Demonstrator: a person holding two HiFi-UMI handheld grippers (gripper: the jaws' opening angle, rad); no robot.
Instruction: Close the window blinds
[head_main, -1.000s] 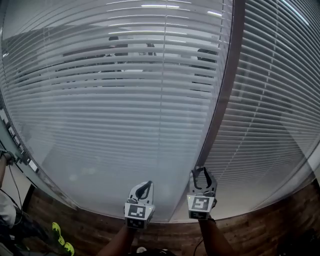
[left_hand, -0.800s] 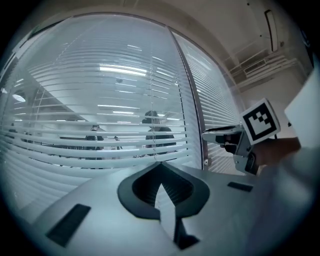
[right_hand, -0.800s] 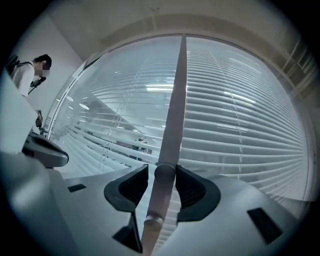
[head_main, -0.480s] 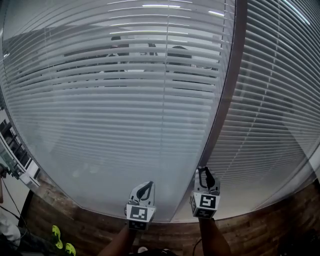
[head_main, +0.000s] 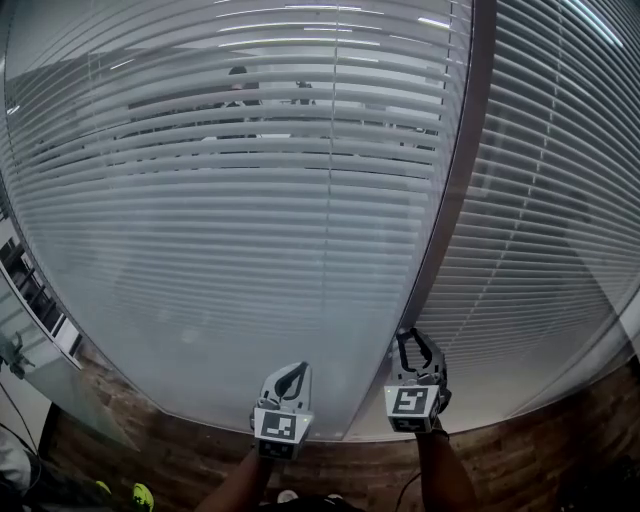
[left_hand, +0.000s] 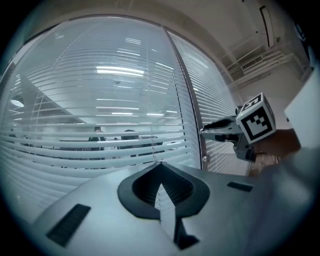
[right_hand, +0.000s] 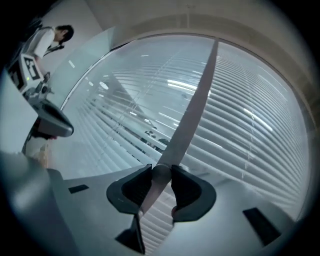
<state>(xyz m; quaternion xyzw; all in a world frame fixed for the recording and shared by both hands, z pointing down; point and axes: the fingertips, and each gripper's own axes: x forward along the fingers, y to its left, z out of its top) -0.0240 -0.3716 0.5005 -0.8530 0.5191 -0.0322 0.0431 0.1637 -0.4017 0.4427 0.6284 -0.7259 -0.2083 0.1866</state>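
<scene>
White slatted blinds (head_main: 250, 200) hang behind glass, left of a grey post (head_main: 455, 170). Their upper slats stand partly open and show dark shapes behind. My right gripper (head_main: 415, 338) is at the foot of the post. In the right gripper view a round grey knob (right_hand: 160, 173) on the post sits between the jaw tips, with both pads pressed on it. My left gripper (head_main: 292, 370) hovers in front of the left pane with its tips together and nothing in them. The left gripper view shows the right gripper (left_hand: 202, 132) at the post and a small knob (left_hand: 204, 159) lower down.
A second set of blinds (head_main: 550, 200) fills the pane right of the post. Wood-pattern floor (head_main: 560, 440) runs below the glass. A person in white (right_hand: 50, 37) stands far left. Green shoes (head_main: 140, 495) show at the bottom left. People (left_hand: 97, 135) are visible behind the slats.
My right gripper's jaws went from wide apart to closed round the knob, and the gripper shifted slightly right and rolled. The upper slats now show less of the room behind. The left gripper stayed put.
</scene>
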